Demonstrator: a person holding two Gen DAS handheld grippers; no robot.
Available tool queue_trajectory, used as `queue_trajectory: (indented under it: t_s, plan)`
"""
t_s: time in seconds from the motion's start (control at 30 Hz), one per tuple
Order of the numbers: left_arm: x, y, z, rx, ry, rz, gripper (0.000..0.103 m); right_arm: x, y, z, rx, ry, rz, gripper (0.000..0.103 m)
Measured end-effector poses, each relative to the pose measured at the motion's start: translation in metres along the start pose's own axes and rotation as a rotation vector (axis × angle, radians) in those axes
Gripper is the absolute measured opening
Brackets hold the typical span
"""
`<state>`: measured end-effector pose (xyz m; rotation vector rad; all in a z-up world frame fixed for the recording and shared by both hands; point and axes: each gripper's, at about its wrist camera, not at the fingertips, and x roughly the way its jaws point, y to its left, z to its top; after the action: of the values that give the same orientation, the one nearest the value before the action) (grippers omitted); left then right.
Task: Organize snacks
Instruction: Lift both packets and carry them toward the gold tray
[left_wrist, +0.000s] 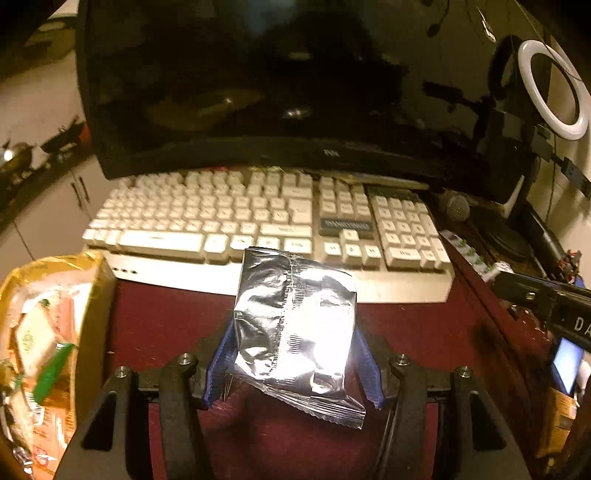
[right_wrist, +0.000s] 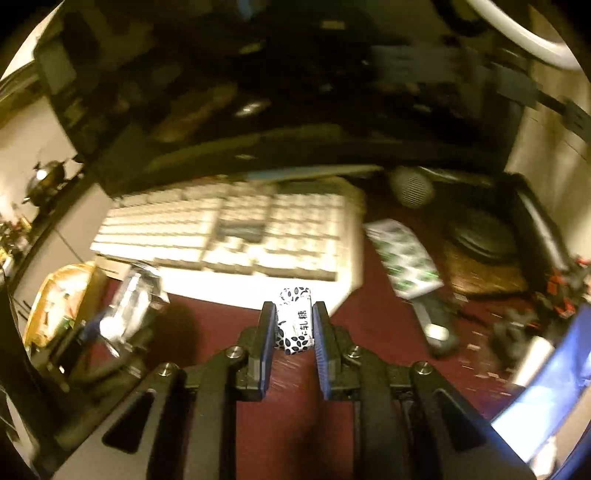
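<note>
The left gripper (left_wrist: 295, 354) clamps a silver foil snack packet (left_wrist: 295, 332) above the red desk (left_wrist: 166, 325), the right gripper (right_wrist: 294, 325) pinches a small leaf-patterned candy (right_wrist: 295, 321); the golden snack bag (left_wrist: 44, 332) looks part-filled, both pieces seemingly still undelivered.

The bare dark-red desk (left_wrist: 166, 325) gave the only open passage, a strip running from 3 to 9 o'clock in front of the white keyboard (left_wrist: 258, 218). At 12 o'clock the keyboard and the black monitor (left_wrist: 258, 81) behind it blocked the way. At 9 o'clock a golden snack box (left_wrist: 88, 302) closed off the strip. Toward 2 o'clock a patterned packet (right_wrist: 404, 258), a microphone (right_wrist: 412, 186) and a ring light (left_wrist: 550, 88) crowded the right side.
</note>
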<state>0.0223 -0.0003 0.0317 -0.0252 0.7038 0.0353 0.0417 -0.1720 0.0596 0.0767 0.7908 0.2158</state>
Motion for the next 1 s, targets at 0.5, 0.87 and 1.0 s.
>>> queue_trajectory:
  t_s: [0.5, 0.87, 1.0]
  plan:
    - [-0.005, 0.005, 0.004, -0.013, -0.069, 0.128, 0.062, 0.015, 0.020, -0.009, -0.028, -0.064, 0.072, 0.019]
    - [-0.006, 0.006, 0.004, -0.010, -0.081, 0.160, 0.062, 0.013, 0.024, -0.012, -0.054, -0.077, 0.078, 0.019]
    - [-0.007, 0.005, 0.004, -0.009, -0.087, 0.171, 0.062, 0.013, 0.024, -0.012, -0.054, -0.077, 0.077, 0.019]
